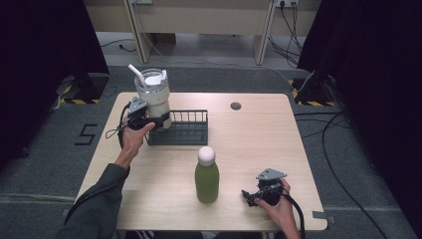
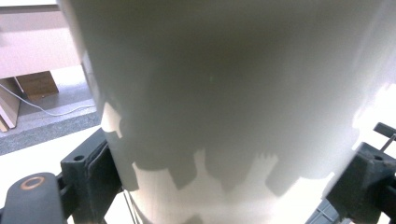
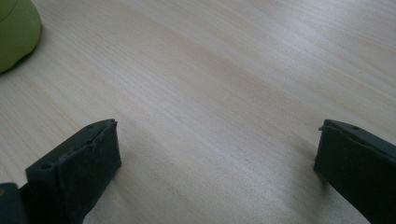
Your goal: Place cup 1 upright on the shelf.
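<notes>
A white tumbler [image 1: 153, 97] with a clear lid and a white straw stands upright at the left end of a black wire rack [image 1: 185, 130]. My left gripper [image 1: 151, 122] is shut on its lower wall. In the left gripper view the tumbler [image 2: 224, 93] is very close, with a black pad [image 2: 95, 170] pressed to each side. I cannot tell whether its base rests in the rack. A green bottle [image 1: 206, 178] with a white cap stands at the table's front centre. To its right my right gripper [image 1: 250, 196] lies low over the wood, open and holding nothing [image 3: 215, 163]; the bottle's base [image 3: 14, 28] shows at the upper left.
The light wooden table [image 1: 249, 134] has a small round grommet [image 1: 236, 105] near its back edge. Cables trail from both grippers and across the floor at the right. Dark curtains hang on both sides, and desk legs stand behind the table.
</notes>
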The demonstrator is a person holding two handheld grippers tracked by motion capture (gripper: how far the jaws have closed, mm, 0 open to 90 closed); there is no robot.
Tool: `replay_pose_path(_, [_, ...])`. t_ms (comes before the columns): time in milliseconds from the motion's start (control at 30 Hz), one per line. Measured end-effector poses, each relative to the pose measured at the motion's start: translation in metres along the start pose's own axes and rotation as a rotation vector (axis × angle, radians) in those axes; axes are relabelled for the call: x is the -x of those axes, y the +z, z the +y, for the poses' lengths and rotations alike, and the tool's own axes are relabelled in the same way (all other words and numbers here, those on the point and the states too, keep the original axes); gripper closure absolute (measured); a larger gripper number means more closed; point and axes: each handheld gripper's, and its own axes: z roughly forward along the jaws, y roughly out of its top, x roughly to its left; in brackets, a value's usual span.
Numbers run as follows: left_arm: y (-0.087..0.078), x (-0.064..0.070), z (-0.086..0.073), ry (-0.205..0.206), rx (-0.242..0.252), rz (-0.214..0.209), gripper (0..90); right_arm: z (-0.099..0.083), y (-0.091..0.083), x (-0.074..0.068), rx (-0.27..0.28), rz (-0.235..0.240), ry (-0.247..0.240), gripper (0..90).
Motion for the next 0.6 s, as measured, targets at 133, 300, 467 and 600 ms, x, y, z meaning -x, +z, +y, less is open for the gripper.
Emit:
replay_pose_path(133, [0.001,0.0,-0.004,0.002,-0.002,0.002,11.4,0.0,0.0,0.0,0.0,0.0,0.0,0.5])
replay_pose_path(300, [0.002,0.0,-0.009,-0.004,0.001,0.005,11.4,0.0,0.0,0.0,0.0,0.0,0.0,0.5])
replay_pose_path(467, [0.003,0.0,-0.012,-0.005,-0.006,0.008,11.4,0.0,0.0,0.0,0.0,0.0,0.0,0.5])
replay_pose_path(600, [0.004,0.0,-0.016,-0.008,-0.015,0.01,11.4,0.0,0.0,0.0,0.0,0.0,0.0,0.5])
